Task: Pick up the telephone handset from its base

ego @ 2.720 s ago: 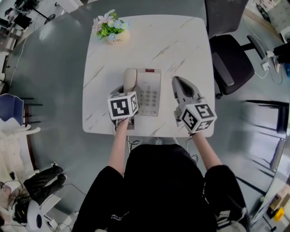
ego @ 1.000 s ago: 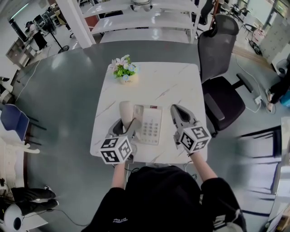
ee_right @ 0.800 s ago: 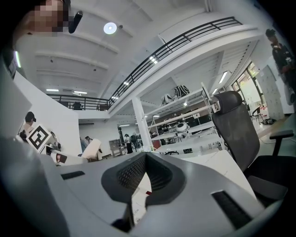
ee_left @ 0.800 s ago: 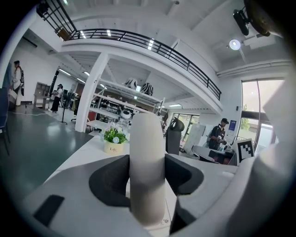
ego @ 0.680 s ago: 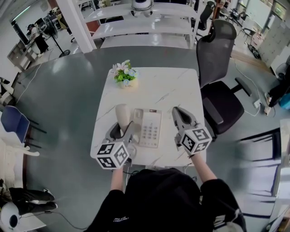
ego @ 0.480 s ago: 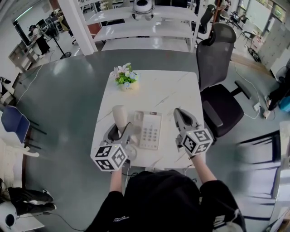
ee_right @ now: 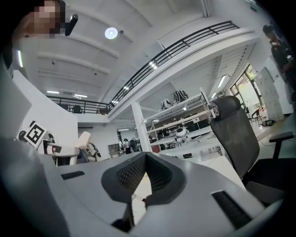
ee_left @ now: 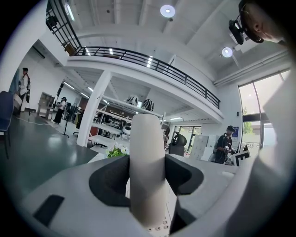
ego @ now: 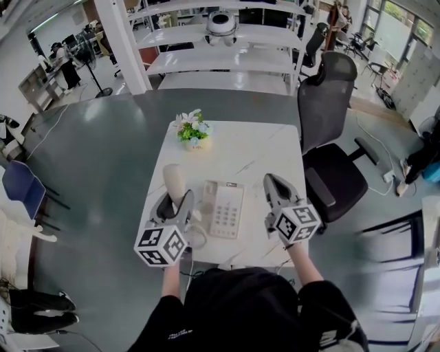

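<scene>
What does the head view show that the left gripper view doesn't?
Only the head view: the phone base with its buttons, and the marker cube on the left gripper. Only the left gripper view: the balcony railing and the round ceiling lights high above. Both: the white handset clamped in the left gripper, and the little flowers behind it.

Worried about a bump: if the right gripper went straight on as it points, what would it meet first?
Probably nothing nearby: the right gripper points over bare table; the office chair stands off to its right.
</scene>
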`<state>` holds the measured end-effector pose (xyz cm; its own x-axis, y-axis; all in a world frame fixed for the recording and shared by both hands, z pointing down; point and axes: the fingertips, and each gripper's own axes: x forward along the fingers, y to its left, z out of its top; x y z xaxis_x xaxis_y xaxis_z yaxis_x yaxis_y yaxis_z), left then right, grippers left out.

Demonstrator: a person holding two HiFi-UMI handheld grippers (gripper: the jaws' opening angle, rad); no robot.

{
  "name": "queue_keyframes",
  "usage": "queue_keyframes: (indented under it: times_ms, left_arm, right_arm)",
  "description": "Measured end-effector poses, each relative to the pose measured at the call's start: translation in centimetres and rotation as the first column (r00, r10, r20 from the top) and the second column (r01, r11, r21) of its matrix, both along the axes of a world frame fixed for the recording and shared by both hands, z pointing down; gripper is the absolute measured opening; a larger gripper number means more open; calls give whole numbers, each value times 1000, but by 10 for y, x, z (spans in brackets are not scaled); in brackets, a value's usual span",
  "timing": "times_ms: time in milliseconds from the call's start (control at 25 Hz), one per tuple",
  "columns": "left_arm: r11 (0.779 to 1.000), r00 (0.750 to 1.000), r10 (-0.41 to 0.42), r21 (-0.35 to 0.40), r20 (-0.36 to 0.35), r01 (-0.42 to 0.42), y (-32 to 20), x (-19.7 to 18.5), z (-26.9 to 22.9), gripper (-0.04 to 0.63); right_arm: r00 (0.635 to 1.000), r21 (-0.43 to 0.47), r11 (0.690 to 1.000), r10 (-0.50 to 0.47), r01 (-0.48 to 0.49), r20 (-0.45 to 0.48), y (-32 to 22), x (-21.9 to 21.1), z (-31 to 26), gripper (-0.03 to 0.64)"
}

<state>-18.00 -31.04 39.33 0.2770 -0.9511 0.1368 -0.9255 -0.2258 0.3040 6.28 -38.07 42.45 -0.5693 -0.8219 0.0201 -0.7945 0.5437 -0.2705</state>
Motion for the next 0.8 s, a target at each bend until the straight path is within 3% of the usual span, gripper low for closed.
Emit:
queue_keyframes:
  times_ms: [800]
  left_arm:
    - [999,998,-33,21,45,32,-5,-3,-4,215]
  right_arm:
    - [1000,55,998,-25,25,-6,-7,-1,-22,-10]
